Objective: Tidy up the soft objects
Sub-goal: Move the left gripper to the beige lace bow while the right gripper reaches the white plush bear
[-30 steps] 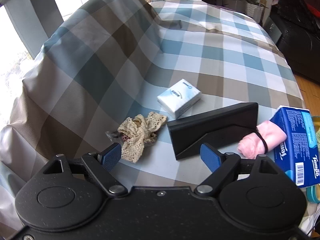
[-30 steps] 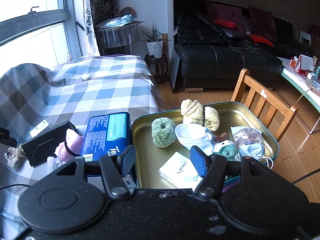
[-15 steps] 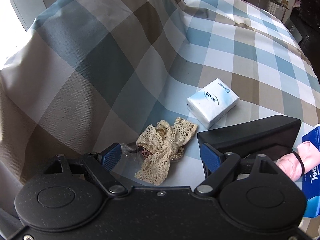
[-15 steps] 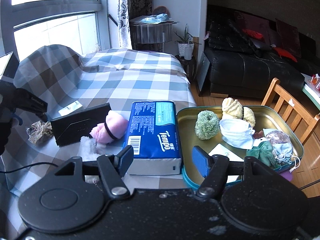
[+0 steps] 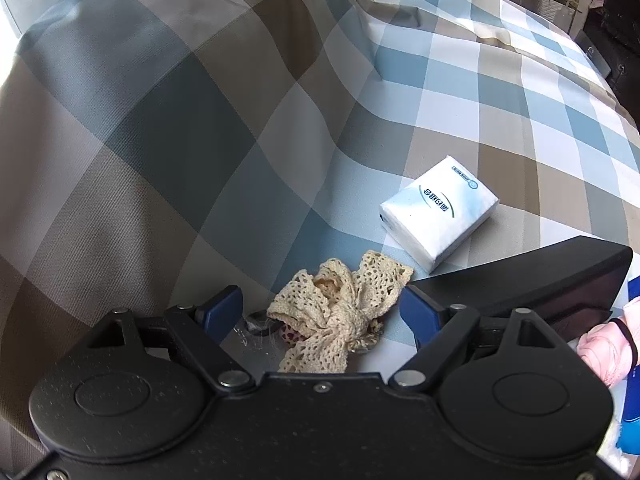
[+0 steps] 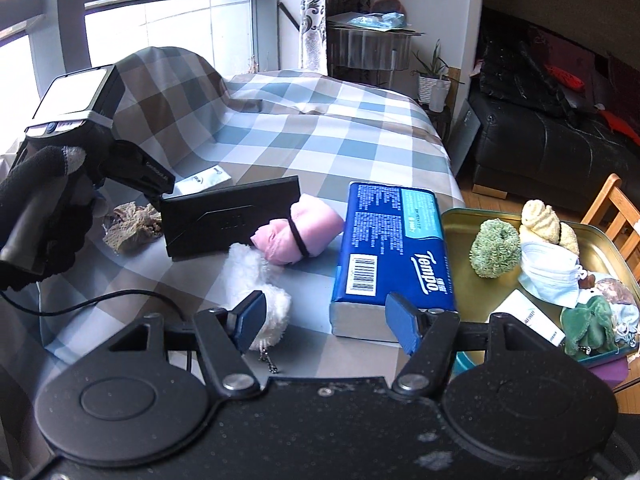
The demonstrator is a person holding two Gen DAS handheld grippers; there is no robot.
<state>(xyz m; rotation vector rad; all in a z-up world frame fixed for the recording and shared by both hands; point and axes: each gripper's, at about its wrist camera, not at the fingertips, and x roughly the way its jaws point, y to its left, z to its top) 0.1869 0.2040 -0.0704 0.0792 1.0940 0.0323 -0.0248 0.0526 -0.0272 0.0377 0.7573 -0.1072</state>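
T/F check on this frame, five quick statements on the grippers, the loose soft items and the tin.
1. The left gripper is open with the cream lace bow lying between its fingers. True.
2. The right gripper is clamped on the blue Tempo tissue pack. False: it is open and holds nothing.
3. The green knitted scrunchie lies inside the gold metal tin. True.
4. The pink rolled cloth with a black band is in the tin. False: it lies on the checked cloth, between the black folded stand and the tissue pack.
5. The small white tissue packet sits on the stand. False: it lies on the checked cloth beside it.
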